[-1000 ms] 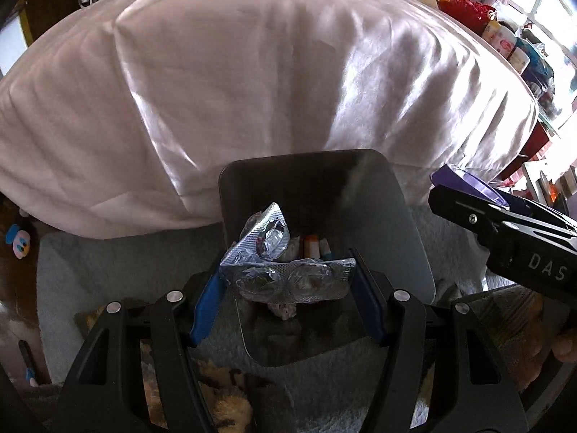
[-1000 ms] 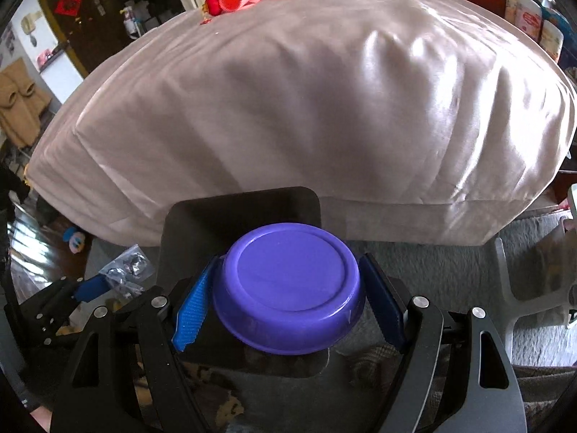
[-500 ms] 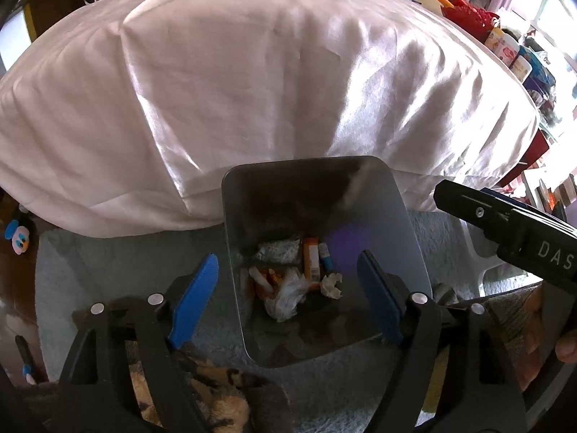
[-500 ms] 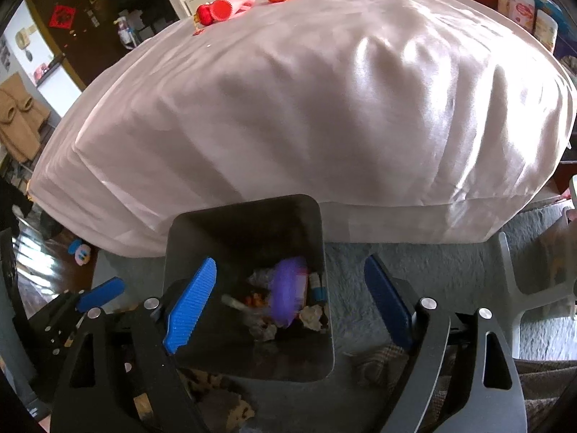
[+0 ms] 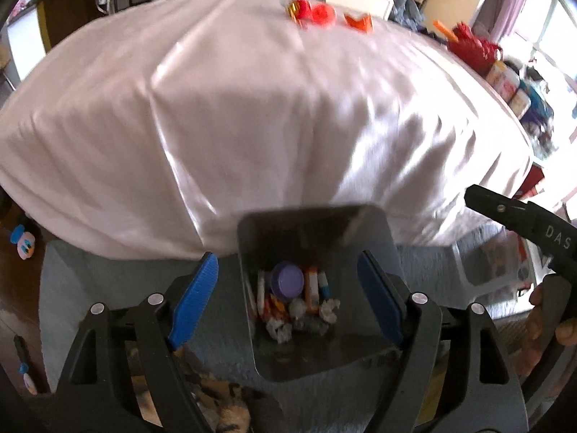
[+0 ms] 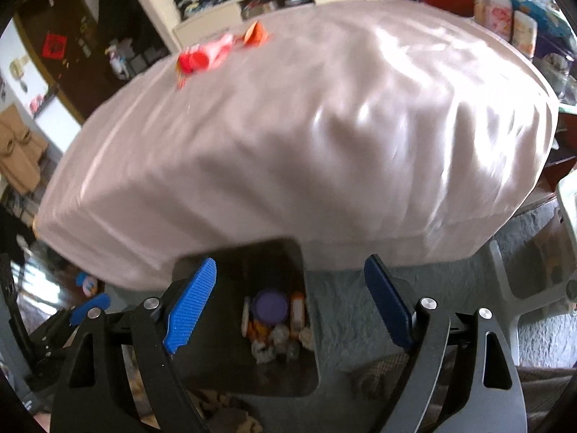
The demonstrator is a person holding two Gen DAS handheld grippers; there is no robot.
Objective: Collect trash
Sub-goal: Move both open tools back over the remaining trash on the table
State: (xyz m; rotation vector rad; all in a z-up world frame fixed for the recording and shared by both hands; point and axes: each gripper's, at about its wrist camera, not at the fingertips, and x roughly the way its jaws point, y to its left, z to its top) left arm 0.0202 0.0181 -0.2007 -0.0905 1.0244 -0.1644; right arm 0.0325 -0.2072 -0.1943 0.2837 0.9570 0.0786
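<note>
Left wrist view: the left gripper [image 5: 288,292] is spread wide, its blue pads [image 5: 194,299] well apart with nothing between them, poised above the dark bin [image 5: 360,227] that sits on the grey carpet [image 5: 108,270]. Inside the bin, near its floor, lies a purple lid [image 5: 286,281], with an orange-and-white tube [image 5: 312,288] just beside it at 3 o'clock and crumpled white tissue scraps [image 5: 281,330] at 6 o'clock. At 3 o'clock in this view the black body of the right gripper [image 5: 519,220] reaches in from the edge, a hand [image 5: 548,324] wrapped around its handle.

Right wrist view: the right gripper [image 6: 290,296] is likewise wide apart and holds nothing; its ribbed blue pad [image 6: 191,303] overlaps the bin's [image 6: 281,379] near-left side, and the other pad hangs over the carpet [image 6: 339,324]. The purple lid [image 6: 270,305] shows in the bin among the tube [image 6: 297,312] and tissue scraps [image 6: 265,353]. The left gripper's blue pad [image 6: 90,308] peeks in at 9 o'clock.

Beyond the bin, at 12 o'clock in both views, rises a bed draped in a pale, shiny sheet [image 5: 270,108]. On its far side lie red and orange plastic pieces [image 5: 321,14], blurred. A cartoon duck toy [image 5: 23,243] lies on the floor at 9 o'clock of the left view.
</note>
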